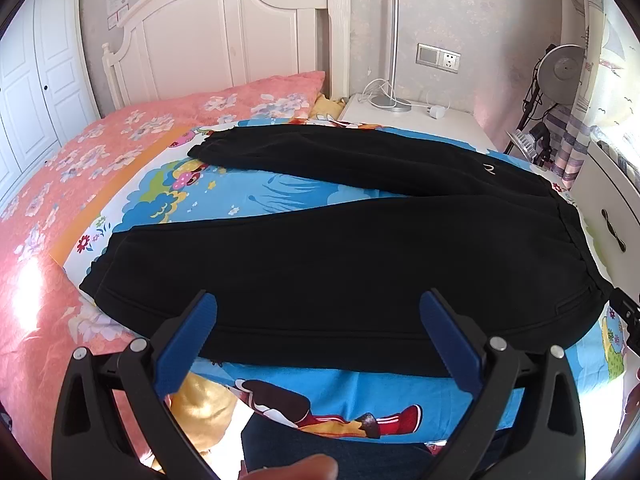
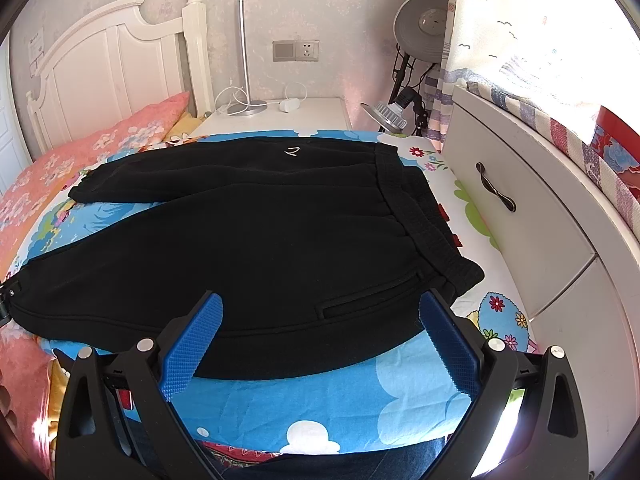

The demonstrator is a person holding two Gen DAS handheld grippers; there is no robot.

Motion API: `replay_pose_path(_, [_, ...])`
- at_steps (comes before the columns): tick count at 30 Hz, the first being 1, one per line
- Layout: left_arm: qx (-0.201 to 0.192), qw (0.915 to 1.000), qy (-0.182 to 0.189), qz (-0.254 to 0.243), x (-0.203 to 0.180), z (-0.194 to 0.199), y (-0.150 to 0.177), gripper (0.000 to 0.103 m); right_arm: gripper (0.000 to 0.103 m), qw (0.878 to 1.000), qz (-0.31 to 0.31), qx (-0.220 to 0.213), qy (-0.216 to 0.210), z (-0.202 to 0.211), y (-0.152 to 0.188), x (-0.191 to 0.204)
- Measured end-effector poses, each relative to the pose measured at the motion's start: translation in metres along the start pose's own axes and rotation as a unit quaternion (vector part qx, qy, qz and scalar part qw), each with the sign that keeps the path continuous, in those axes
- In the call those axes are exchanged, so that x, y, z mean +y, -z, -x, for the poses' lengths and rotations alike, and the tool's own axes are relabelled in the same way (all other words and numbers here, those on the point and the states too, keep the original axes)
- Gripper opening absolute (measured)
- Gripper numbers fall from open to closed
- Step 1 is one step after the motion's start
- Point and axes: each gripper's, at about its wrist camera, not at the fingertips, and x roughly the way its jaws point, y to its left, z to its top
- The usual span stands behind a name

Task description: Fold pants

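Now, pants: black sweatpants [image 1: 320,256] lie spread flat on the bed, on a blue cartoon sheet [image 1: 304,196]; the two legs are apart like a V, with blue sheet showing between them
Waistband: the elastic waistband [image 2: 416,216] is at the right end, toward the white drawer cabinet [image 2: 532,216]; the cuffs point to the left, toward the pink floral quilt [image 1: 80,160]
Logo: a small white mark [image 2: 293,151] is on the far leg, near the waist
Pocket: a slit pocket [image 2: 372,300] is on the near leg, close to the right gripper
Left gripper: the left gripper [image 1: 318,308] is over the near edge of the near leg, about at its middle; its jaws are wide apart and hold nothing; the blue pads [image 1: 188,356] are in front of the fabric, and I cannot tell if they touch it
Right gripper: the right gripper [image 2: 320,308] is over the near edge at the hip, by the waistband corner; its jaws are also wide apart and hold nothing
Behind: a white headboard [image 1: 224,32], a white nightstand [image 2: 280,118] with a lamp base and cable, and a wall socket [image 2: 296,51]
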Motion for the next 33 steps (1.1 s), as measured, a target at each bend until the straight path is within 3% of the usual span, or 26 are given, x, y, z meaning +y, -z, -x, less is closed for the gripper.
replay_pose_path(33, [0.0,1.0,0.002,-0.003,-0.0027,0.0017,-0.0002,0.102,0.096,1.0,0.007,-0.007,-0.012,0.0052,-0.0024,0.0042])
